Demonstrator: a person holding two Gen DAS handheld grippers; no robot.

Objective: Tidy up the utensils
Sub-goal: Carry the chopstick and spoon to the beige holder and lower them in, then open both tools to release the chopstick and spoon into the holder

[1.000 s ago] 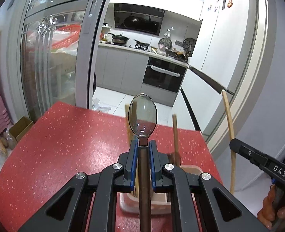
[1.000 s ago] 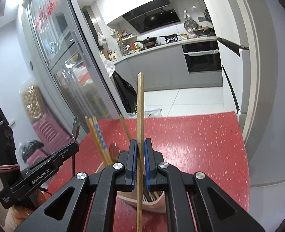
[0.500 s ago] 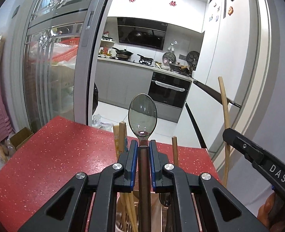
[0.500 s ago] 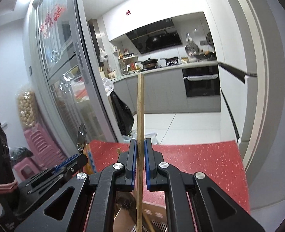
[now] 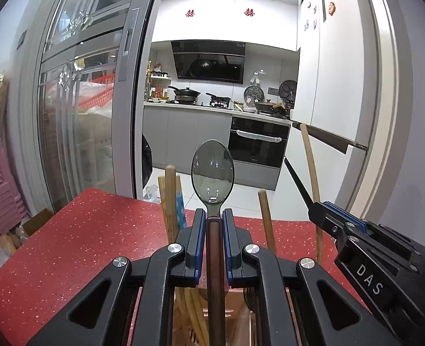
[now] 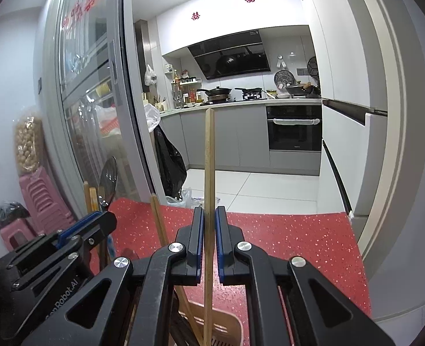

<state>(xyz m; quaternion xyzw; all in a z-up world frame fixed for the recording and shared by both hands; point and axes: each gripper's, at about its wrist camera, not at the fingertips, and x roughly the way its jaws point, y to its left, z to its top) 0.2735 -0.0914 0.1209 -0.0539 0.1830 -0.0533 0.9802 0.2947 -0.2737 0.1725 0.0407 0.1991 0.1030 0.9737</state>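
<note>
Left wrist: spoon (image 5: pixel 212 170) handle's lower end hidden below tongs (image 5: pixel 213 240).

Both grippers: matte black linkage arms w/ triangular cut-outs, round silver screw heads at the pivots, black fingers w/ blue pads on the inner faces; left gripper (image 5: pixel 214 225), right gripper (image 6: pixel 209 222). From the left wrist view the right unit's side shows white "DAS" lettering, a blue edge strip & small screws. From the right wrist view the left unit's side reads "GenRobot.AI" (partly cut off), same blue strip & small screws, black body.
</note>
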